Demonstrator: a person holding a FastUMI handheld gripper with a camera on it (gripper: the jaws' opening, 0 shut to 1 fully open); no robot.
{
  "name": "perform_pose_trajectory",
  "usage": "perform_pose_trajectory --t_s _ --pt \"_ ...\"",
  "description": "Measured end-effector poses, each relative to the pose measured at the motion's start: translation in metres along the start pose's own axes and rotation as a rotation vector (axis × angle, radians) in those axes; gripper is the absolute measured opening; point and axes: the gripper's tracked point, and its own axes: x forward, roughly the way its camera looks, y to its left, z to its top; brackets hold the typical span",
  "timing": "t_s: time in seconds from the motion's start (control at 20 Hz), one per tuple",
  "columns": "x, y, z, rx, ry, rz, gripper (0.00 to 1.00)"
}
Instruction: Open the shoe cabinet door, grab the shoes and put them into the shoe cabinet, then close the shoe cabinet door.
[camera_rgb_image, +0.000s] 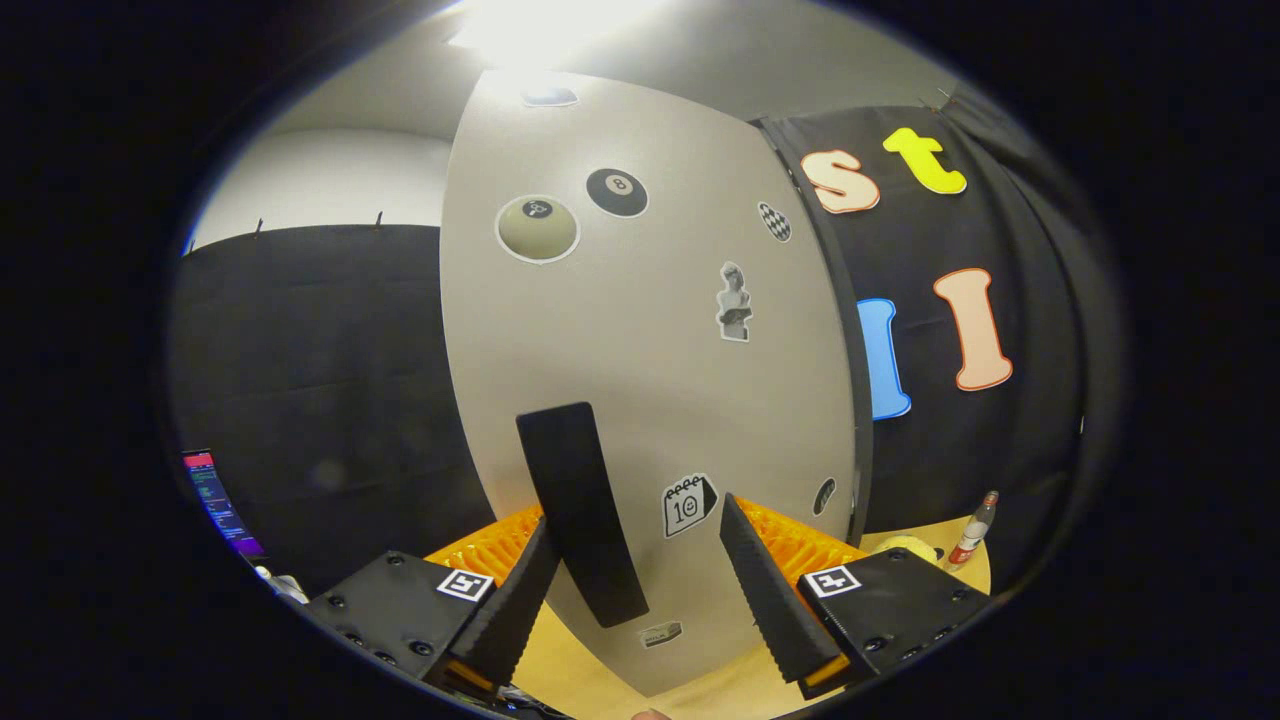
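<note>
The shoe cabinet door is a pale grey panel with several stickers, and it stands close in front of me. A long black handle runs down its lower part, slightly tilted. My gripper is open with its fingers wide apart at the door's lower part. The handle lies between the fingers, right beside the left fingertip. The right fingertip stands well clear of it. Neither finger presses on the handle. I cannot tell whether the door is ajar. The shoes are not visible from here.
To the right of the door, a small bottle and a yellow object sit on a tan surface. A lit screen glows at the far left. Black cloth walls flank the door.
</note>
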Motion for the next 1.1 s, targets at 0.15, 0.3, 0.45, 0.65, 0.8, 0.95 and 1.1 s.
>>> perform_pose_trajectory --t_s 0.15,0.3,0.45,0.65,0.8,0.95,1.1 --pt "0.020 0.010 0.000 -0.011 0.001 0.003 0.97" --pt "0.043 0.025 0.000 -0.007 -0.005 0.021 0.97" --pt "0.068 0.038 0.002 0.013 -0.011 0.035 0.97" --pt "0.090 0.046 0.002 -0.003 -0.038 0.009 0.97" --pt "0.088 0.047 0.000 -0.036 -0.046 -0.020 0.97" --pt "0.090 0.049 -0.008 -0.078 -0.044 -0.049 0.97" --pt "0.095 0.050 -0.016 -0.099 -0.029 -0.074 0.97"
